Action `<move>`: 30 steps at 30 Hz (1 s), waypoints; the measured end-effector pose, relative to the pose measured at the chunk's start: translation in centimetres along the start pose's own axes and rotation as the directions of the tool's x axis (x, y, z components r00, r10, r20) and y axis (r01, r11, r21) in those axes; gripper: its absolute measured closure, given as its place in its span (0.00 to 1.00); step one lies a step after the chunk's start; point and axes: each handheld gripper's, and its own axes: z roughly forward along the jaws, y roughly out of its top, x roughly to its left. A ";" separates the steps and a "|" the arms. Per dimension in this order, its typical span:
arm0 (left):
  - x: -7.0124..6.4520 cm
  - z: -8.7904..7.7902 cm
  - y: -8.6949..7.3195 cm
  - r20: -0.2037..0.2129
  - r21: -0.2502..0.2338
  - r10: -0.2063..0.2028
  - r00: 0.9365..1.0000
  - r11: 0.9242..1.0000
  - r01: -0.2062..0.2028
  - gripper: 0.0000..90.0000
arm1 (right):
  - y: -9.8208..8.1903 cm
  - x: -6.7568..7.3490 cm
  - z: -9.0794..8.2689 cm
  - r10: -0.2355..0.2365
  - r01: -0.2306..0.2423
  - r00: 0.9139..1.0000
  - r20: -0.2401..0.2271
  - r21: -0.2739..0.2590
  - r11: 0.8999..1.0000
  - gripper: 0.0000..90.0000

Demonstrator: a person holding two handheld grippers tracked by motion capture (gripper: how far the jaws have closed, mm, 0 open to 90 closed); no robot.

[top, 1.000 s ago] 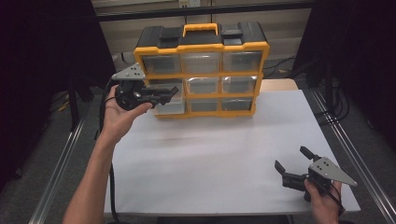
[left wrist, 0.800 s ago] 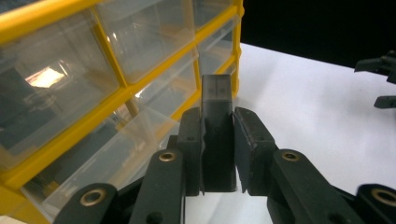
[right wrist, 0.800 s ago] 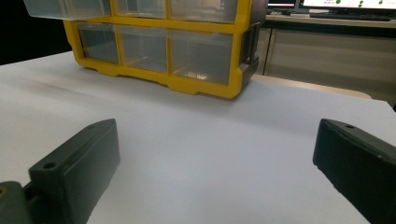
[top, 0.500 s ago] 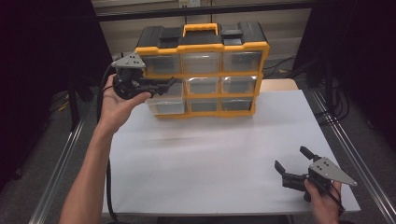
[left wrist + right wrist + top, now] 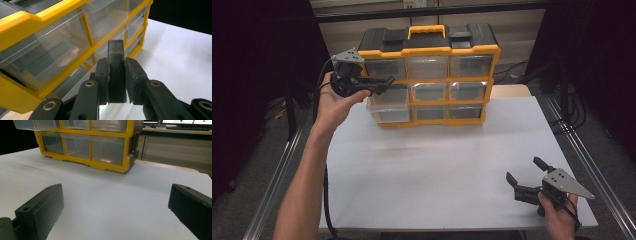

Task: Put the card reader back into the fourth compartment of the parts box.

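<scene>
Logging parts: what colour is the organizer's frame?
Yellow; the organizer's frame shows best in the high view.

My two handheld grippers, black bodies with grey plates.

My left gripper (image 5: 381,81) and right gripper (image 5: 525,177) each carry a grey three-cornered plate; I see brass-ringed screw holes along the black jaws, a black cable trailing from the left, and bare, sleeveless forearms.

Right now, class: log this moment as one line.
left gripper: shut on dark block | organizer: drawer out | right gripper: open
</scene>
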 end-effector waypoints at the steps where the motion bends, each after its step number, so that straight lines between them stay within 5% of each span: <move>1: 0.2 0.2 0.0 -0.005 0.012 -0.003 1.000 1.000 0.003 0.82 | 0.0 0.0 0.0 0.001 -0.001 1.000 0.001 0.000 1.000 0.00; 7: 1.2 1.6 -0.4 -0.003 0.077 -0.023 1.000 0.997 0.023 0.82 | 0.0 0.0 0.0 0.001 -0.001 1.000 -0.001 -0.001 1.000 0.00; 11: 1.3 3.1 -0.9 -0.005 0.154 -0.017 1.000 0.988 0.018 0.82 | 0.0 0.0 0.0 0.000 0.000 1.000 0.000 0.000 1.000 0.00; 17: 1.8 3.7 -0.8 -0.022 0.161 -0.021 1.000 0.987 0.025 0.82 | 0.0 0.0 -0.1 0.002 -0.002 1.000 -0.001 0.000 1.000 0.00; 23: 2.8 4.7 -0.9 -0.021 0.220 -0.038 0.999 0.975 0.042 0.82 | 0.0 0.0 0.0 -0.001 0.001 1.000 -0.005 -0.001 1.000 0.00; 30: 2.7 5.2 -1.1 -0.007 0.243 -0.040 0.999 0.969 0.040 0.82 | -0.1 0.0 0.1 0.000 0.000 1.000 -0.005 0.014 1.000 0.00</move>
